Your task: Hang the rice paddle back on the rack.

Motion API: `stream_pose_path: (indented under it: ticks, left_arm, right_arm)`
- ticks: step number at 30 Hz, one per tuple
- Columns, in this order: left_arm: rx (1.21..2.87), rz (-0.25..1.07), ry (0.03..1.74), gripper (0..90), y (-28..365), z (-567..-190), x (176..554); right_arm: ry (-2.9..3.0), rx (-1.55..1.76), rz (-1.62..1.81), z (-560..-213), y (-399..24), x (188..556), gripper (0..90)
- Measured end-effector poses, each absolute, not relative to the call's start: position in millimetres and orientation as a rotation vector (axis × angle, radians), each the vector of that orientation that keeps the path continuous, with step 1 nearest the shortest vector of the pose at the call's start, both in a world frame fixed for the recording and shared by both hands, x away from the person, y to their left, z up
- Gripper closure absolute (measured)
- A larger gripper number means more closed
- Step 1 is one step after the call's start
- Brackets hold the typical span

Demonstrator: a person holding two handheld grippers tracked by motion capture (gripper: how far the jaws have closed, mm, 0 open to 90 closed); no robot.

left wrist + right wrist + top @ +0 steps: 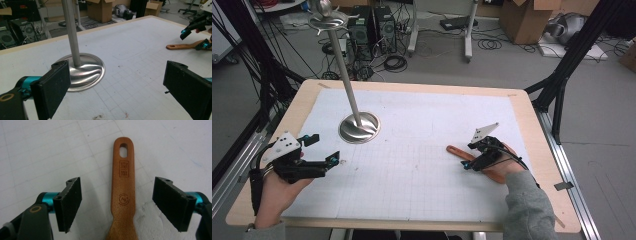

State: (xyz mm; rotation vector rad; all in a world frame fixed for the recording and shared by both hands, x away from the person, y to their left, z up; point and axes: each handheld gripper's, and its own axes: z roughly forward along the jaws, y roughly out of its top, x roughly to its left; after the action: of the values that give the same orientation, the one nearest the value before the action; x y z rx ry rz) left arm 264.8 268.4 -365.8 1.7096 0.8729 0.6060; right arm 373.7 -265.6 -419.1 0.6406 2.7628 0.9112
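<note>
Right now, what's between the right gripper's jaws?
The wooden spatula handle, untouched, white mat bare on either side; right gripper jaws open, seen in the right gripper view.

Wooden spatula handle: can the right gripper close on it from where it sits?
Probably yes. The right gripper straddles the wooden spatula handle, pads clear on both sides, nothing between them and the wood.

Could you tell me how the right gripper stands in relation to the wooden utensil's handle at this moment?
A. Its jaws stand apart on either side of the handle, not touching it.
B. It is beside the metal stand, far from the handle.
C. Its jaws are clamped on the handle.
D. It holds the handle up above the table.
A: in the right gripper view the wooden handle lies flat on the mat between the right gripper pads, with a clear gap on each side.
</note>
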Motion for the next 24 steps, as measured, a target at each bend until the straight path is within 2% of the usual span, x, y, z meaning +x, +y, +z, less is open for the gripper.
stream_pose_path:
  ticks: [24]
  left_arm:
    - [1.71, 0.607, 0.88, 7.8, 268.1, -367.2, 264.3]
  right_arm:
    - [2.8, 0.678, 0.864, -427.0, -269.8, 381.6, 38.3]
